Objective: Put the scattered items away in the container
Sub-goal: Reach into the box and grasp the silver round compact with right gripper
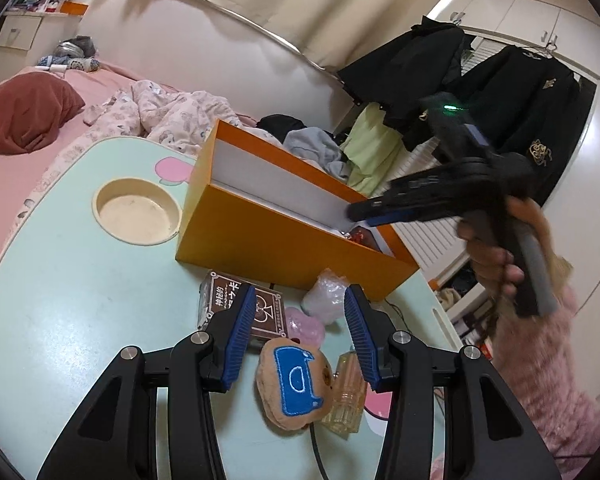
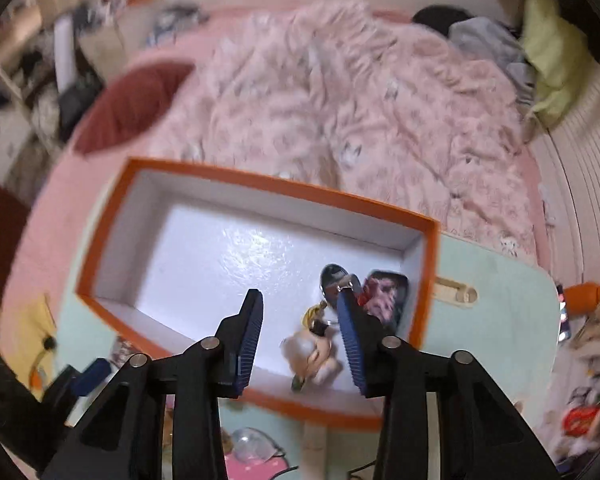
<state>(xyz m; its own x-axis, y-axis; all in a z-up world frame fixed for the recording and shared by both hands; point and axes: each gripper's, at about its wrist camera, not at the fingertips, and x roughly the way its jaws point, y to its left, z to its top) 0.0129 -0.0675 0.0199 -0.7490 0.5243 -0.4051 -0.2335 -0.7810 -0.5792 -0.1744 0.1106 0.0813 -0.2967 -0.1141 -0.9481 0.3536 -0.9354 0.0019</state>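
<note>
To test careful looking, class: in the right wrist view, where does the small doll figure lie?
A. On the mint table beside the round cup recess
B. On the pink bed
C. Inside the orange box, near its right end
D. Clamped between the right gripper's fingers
C: the doll figure lies on the white floor of the orange box, near its right end, while the open right gripper hangs above it, empty.

The orange box point(image 2: 430, 280) lay open-topped, its left floor bare; a figurine point(image 2: 312, 350) and tin point(image 2: 384, 296) crowded its right end.
</note>
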